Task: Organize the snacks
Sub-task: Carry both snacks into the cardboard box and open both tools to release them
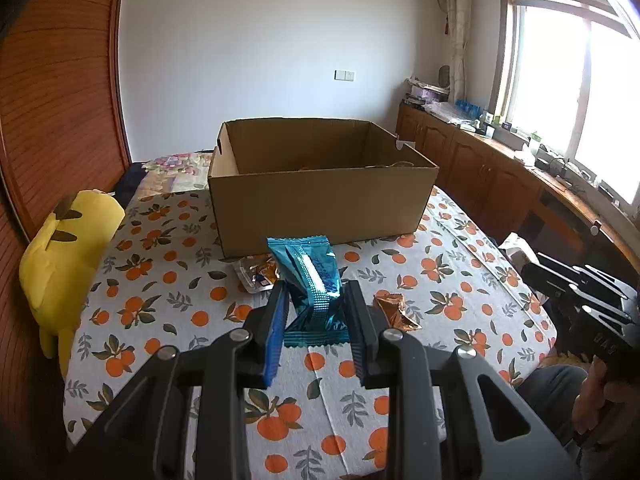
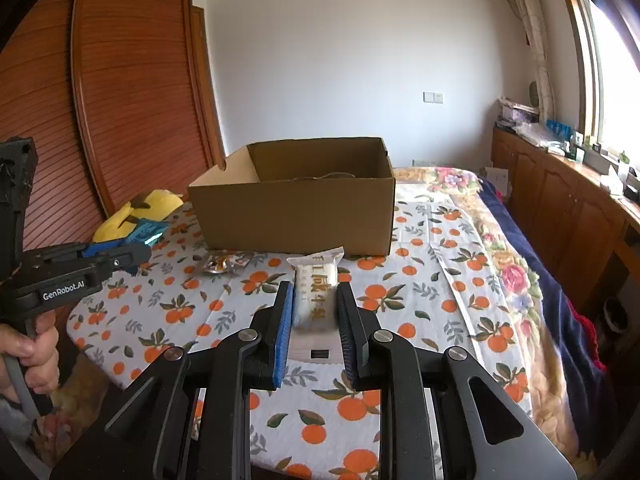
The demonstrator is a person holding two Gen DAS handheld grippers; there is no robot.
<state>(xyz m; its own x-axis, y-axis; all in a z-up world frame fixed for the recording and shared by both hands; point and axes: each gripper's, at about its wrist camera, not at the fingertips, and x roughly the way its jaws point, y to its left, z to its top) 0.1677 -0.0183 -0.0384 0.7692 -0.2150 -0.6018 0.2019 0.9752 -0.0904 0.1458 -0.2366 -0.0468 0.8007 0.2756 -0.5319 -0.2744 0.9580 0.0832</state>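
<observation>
Snacks in both hands: my left tongs (image 1: 316,300) are clamped on a teal foil packet (image 1: 310,280), my right tongs (image 2: 312,300) clamped on a white wrapped bar (image 2: 316,292). Both packets sit pinched between the blue pads, clear of the counter (image 1: 160,280) with its orange-print cloth. Cardboard box (image 1: 320,200) stands open at 12 o'clock from each gripper, near wall facing me. Two loose snacks left on the cloth: an orange-silver packet (image 1: 258,274) at 11 o'clock of the teal one, just before the box, and a crumpled copper wrapper (image 1: 396,312) at 3 o'clock. Yellow plush toy (image 1: 68,248) at 9 o'clock, off the edge.

Risks, my guess: slick foil could slide out of the pads, since the grip is low on the teal packet. Coming in too low could catch the box's near wall and shove it. Both hands heading for one box might bump.
</observation>
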